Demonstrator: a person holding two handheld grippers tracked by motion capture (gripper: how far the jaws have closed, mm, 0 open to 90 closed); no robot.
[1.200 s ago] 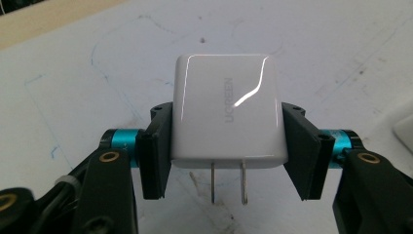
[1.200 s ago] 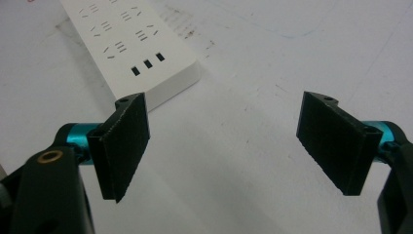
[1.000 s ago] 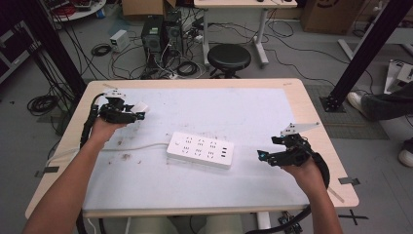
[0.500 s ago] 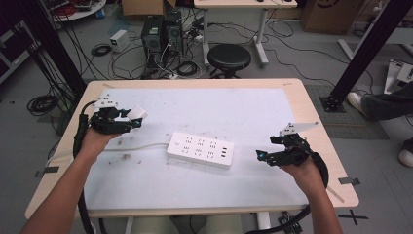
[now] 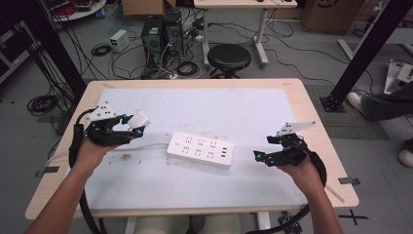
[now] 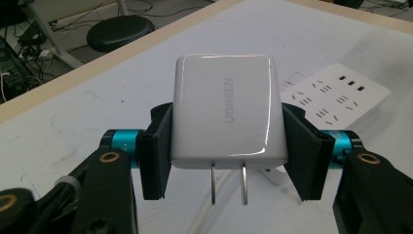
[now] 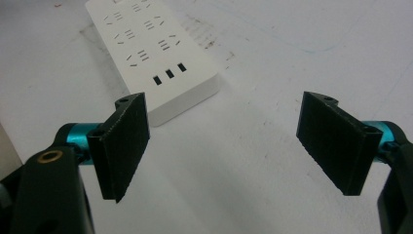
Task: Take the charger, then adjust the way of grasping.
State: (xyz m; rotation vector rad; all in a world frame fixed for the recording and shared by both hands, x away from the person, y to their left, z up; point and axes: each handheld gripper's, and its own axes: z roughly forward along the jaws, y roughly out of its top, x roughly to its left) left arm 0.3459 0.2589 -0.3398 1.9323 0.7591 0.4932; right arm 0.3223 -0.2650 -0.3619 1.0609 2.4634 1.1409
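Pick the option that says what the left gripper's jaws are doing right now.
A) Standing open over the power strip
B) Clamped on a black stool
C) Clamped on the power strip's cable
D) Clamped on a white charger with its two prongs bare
D: in the left gripper view the left gripper has both jaws pressed against the sides of the white charger, whose two metal prongs stick out bare; the power strip lies apart on the table.

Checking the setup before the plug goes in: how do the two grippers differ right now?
The left gripper is shut on a white charger, its two prongs sticking out below the pads; the right gripper stands open with nothing between its jaws. In the high view the left gripper sits off the cord end of the power strip, the right gripper beyond its other end. Both have black pads and teal fittings.
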